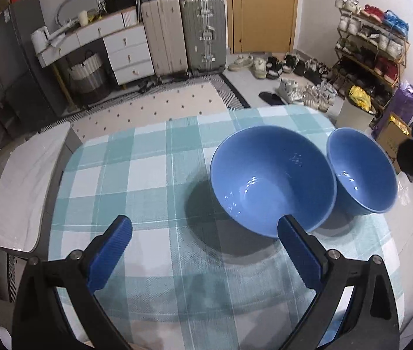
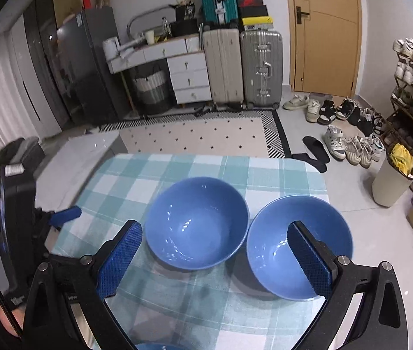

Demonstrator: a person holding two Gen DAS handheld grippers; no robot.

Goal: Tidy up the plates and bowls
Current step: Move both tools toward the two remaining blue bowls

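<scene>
Covering most of both views, the table (image 2: 177, 306) with its checked cloth carries 2 blue bowls side by side. Taking the left bowl (image 2: 197, 223) as landmark, the right bowl (image 2: 267, 245) sits just beside it, rims nearly touching, probably ready for nesting. Each hand-held gripper hovers on the near side of that bowl, left hand-held gripper (image 1: 205, 234) and right hand-held gripper (image 2: 215, 240) both spread apart, holding nothing. A blue rim (image 2: 155, 346) at the bottom edge is cut off.
</scene>
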